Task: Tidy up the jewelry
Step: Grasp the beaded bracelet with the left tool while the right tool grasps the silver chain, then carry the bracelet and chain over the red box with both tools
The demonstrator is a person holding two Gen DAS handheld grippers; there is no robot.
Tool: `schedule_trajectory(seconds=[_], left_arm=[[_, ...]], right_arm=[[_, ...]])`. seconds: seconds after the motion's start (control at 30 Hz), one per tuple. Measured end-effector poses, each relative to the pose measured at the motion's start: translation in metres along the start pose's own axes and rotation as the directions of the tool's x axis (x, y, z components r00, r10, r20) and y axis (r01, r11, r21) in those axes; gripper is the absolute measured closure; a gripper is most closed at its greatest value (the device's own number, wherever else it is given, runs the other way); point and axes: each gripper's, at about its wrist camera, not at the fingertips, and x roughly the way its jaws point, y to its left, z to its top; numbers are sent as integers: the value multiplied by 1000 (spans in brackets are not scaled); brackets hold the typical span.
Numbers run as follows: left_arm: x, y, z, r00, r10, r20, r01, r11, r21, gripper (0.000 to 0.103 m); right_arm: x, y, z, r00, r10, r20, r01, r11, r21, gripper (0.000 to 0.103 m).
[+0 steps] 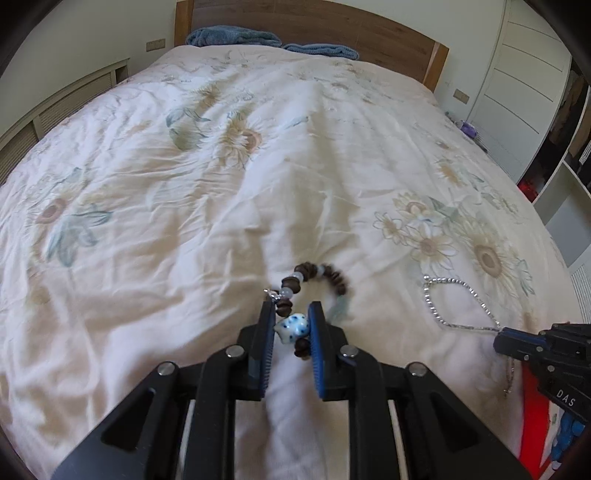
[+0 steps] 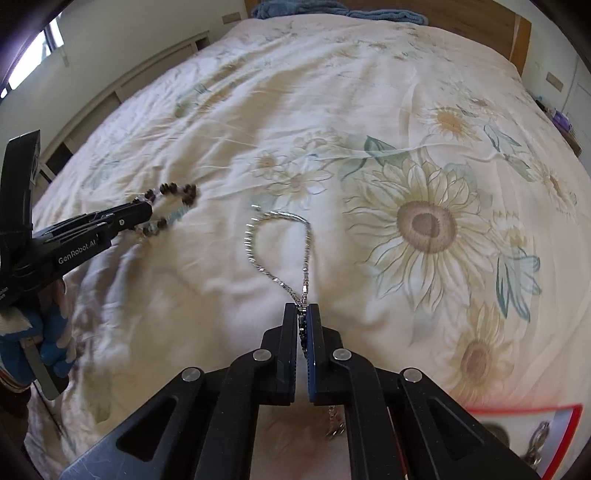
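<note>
My left gripper is shut on a brown bead bracelet at its blue-and-white ceramic bead, held just above the bed; it also shows in the right wrist view, beside the left gripper. My right gripper is shut on a silver chain necklace, whose loop lies on the quilt ahead while its tail hangs below the fingers. The necklace and right gripper appear at the right in the left wrist view.
A floral sunflower quilt covers the wide bed. Blue towels lie by the wooden headboard. A red-rimmed tray with metal jewelry sits at the lower right. White wardrobe doors stand at the right.
</note>
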Motion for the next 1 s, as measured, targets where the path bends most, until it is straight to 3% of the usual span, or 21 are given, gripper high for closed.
schedule_trajectory(seconds=[0.43,0.7,1.0], left_arm=[[-113,-3,-26,997,6,79,-7,1000,13,86],[-195,-25,-47,988,-12,156,4,999,50,86],[-269,-90,-65,970,-77,230,53,993,110,86]], right_arm=[[-97,50,-39,985,111,134,-117,993,32,99],[-178,69,-73,965,101,243,-110,994,23,99],[-264,41,-115,930,45,365,-69,996,53,99]])
